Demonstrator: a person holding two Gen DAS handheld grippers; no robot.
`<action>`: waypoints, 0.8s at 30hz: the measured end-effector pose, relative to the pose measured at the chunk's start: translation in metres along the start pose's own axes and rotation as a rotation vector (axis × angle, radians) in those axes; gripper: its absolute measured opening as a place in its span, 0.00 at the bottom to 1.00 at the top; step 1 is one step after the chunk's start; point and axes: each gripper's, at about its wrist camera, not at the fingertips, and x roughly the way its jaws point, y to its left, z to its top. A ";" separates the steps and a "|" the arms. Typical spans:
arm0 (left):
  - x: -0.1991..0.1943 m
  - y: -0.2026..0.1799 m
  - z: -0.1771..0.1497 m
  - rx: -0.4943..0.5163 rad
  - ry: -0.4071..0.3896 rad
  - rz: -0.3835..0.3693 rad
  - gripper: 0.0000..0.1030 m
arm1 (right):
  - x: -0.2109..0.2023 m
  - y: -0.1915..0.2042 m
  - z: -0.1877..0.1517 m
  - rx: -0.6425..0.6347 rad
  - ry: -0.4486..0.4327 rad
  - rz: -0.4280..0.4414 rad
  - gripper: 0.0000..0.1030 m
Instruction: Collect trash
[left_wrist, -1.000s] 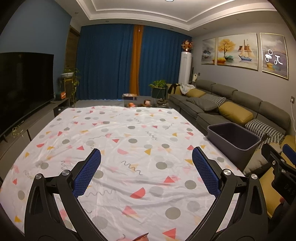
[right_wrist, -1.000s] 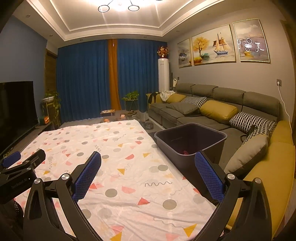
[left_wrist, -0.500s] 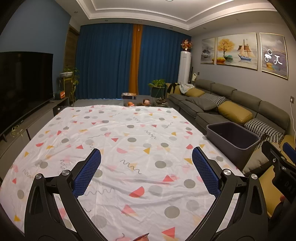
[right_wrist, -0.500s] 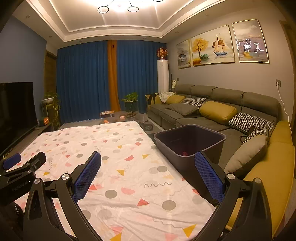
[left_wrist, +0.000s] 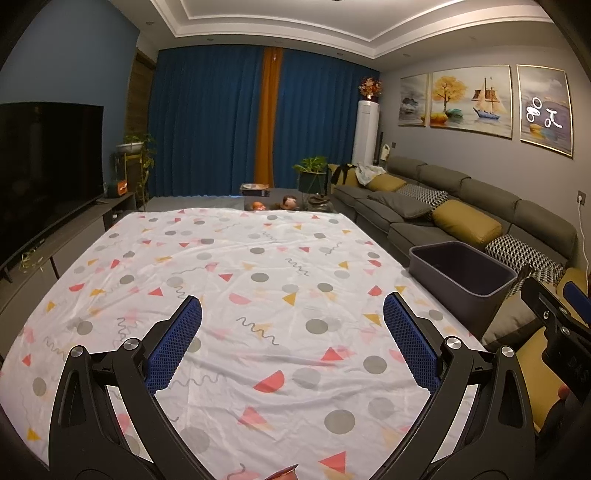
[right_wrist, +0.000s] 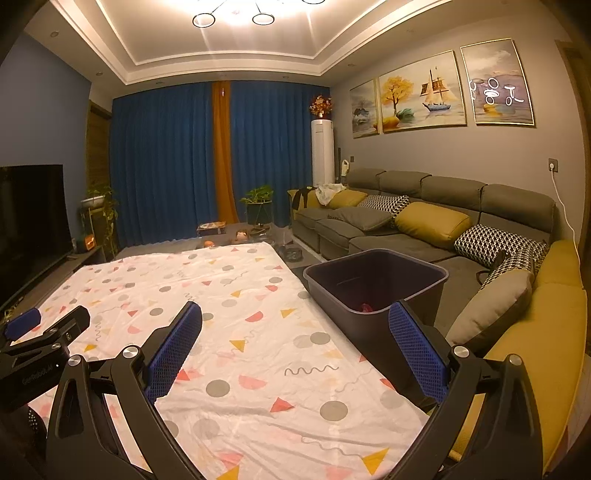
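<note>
**Both my jaws wide, nothing in either**

The dark bin (right_wrist: 373, 284) stands at the right edge of the patterned sheet (right_wrist: 236, 295), between the sheet and the grey sofa (right_wrist: 424, 221). At its bottom lies a small reddish scrap (right_wrist: 365, 307) (too small for me to say what it is). At the very bottom edge of the left wrist view a bit of orange-red wrapper (left_wrist: 282, 473) peeks in; I cannot tell whether it rests on the sheet or on my own rig.

My right gripper (right_wrist: 295, 354) hangs above the near right part of the sheet with its jaws spread wide, holding and touching nothing; its right blue pad (right_wrist: 415, 350) overlaps the bin's near wall in the view. My left gripper (left_wrist: 293, 350) is over the near middle of the sheet, jaws equally wide, empty, blue pads (left_wrist: 173, 349) clear of the cloth. Each gripper shows at the edge of the other's camera.
</note>
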 end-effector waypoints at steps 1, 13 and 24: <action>0.000 0.000 0.000 0.000 -0.001 -0.001 0.94 | 0.000 0.000 0.000 0.000 0.000 0.000 0.95; 0.001 -0.001 0.002 -0.001 0.004 -0.009 0.94 | -0.001 -0.003 0.002 0.002 -0.005 -0.003 0.95; 0.001 -0.001 0.003 -0.003 0.005 -0.013 0.94 | -0.001 -0.004 0.002 0.003 -0.005 -0.004 0.95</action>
